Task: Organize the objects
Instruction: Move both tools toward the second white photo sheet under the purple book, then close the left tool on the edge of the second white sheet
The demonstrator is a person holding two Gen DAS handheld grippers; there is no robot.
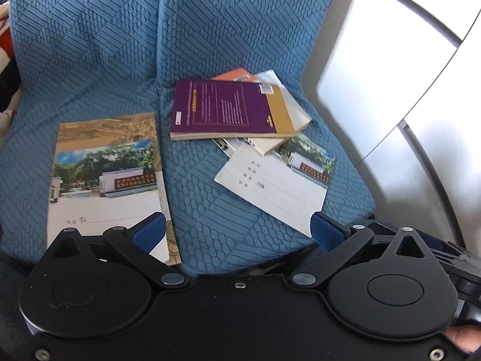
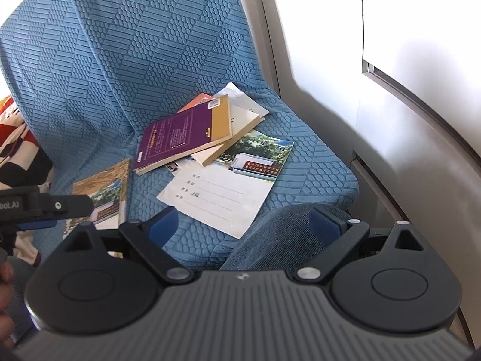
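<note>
I count two photo-cover notebooks: one [image 1: 105, 177] lying alone on the left of the seat [image 1: 210, 210], and one [image 1: 276, 186] at the near edge of the pile. The pile also holds one purple book [image 1: 222, 109], one cream book [image 1: 270, 146] under it, one orange book [image 1: 236, 75] at the back and one white booklet [image 1: 270, 76] beside that, though more may hide beneath. That makes six printed items I can see, on one blue seat, before my two sets of jaws.

Bright daylight, blown-out wall [image 2: 405, 30], fisheye-warped edges
</note>
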